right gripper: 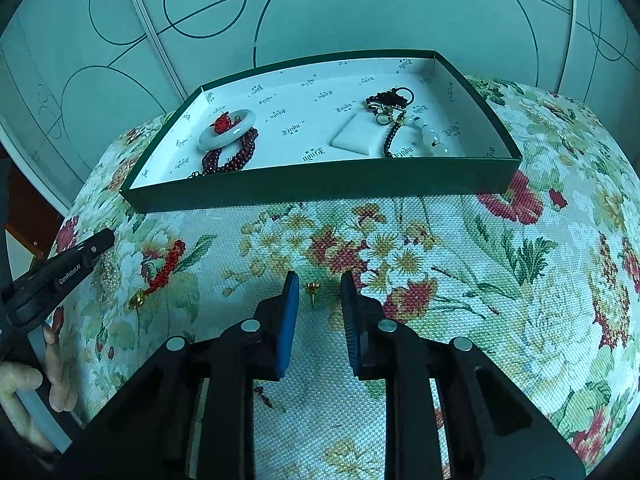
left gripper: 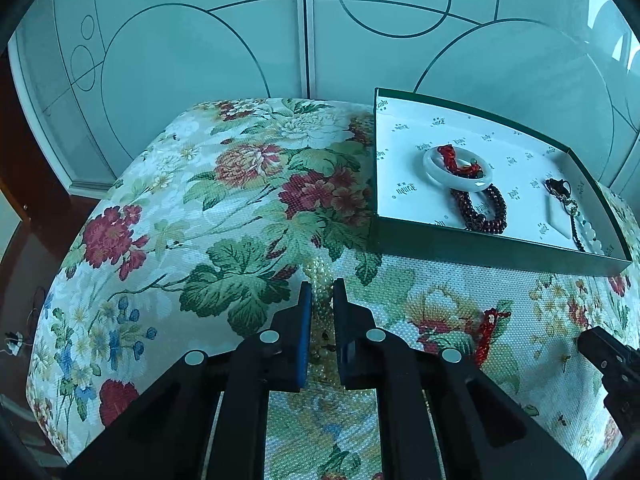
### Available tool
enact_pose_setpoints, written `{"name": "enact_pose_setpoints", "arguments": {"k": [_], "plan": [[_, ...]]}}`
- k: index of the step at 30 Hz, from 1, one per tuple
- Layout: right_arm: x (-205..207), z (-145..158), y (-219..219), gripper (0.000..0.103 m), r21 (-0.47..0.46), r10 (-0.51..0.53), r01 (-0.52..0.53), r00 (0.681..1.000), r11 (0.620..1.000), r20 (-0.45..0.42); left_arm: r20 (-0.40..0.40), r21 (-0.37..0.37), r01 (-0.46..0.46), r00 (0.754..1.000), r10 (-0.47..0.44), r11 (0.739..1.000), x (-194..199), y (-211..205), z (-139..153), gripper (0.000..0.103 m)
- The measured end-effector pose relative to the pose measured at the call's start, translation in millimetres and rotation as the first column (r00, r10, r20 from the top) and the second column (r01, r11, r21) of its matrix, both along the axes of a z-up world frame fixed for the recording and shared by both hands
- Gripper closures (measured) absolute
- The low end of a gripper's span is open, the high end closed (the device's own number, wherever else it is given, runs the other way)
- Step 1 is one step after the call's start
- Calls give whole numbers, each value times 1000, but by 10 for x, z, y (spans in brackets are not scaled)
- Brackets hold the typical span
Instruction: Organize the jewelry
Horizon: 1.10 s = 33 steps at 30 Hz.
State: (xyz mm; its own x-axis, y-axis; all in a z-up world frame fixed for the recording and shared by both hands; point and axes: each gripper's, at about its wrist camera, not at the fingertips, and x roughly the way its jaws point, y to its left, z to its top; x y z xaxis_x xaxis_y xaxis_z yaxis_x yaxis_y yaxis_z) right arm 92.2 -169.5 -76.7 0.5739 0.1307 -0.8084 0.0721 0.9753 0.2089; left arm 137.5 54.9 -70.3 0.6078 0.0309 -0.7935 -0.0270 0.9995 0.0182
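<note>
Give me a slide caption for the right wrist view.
Right gripper straddles a small gold stud on the floral cloth, jaws not yet touching it, near the green jewelry box.

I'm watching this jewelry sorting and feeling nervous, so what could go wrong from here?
1. The left gripper is pinched on only part of the pale bead strand; loose loops may slip free during the lift.
2. The gold stud is tiny between the right gripper pads, which aren't touching it; it could tip or skid aside.
3. The green box wall could snag anything carried low.
</note>
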Motion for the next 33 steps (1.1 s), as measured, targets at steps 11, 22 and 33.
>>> {"name": "enact_pose_setpoints", "arguments": {"k": [11, 22, 33], "plan": [[0, -27, 60, 93, -64, 8, -7, 1000, 998, 19, -6, -2, -11, 1000, 11, 1000, -21, 18, -34, 92], [-41, -22, 71, 95, -61, 12, -11, 1000, 998, 17, -8, -8, -11, 1000, 11, 1000, -23, 16, -39, 92], [-80, -16, 81, 97, -80, 6, -3, 999, 997, 34, -8, -11, -12, 1000, 11, 1000, -28, 11, -34, 92]]}}
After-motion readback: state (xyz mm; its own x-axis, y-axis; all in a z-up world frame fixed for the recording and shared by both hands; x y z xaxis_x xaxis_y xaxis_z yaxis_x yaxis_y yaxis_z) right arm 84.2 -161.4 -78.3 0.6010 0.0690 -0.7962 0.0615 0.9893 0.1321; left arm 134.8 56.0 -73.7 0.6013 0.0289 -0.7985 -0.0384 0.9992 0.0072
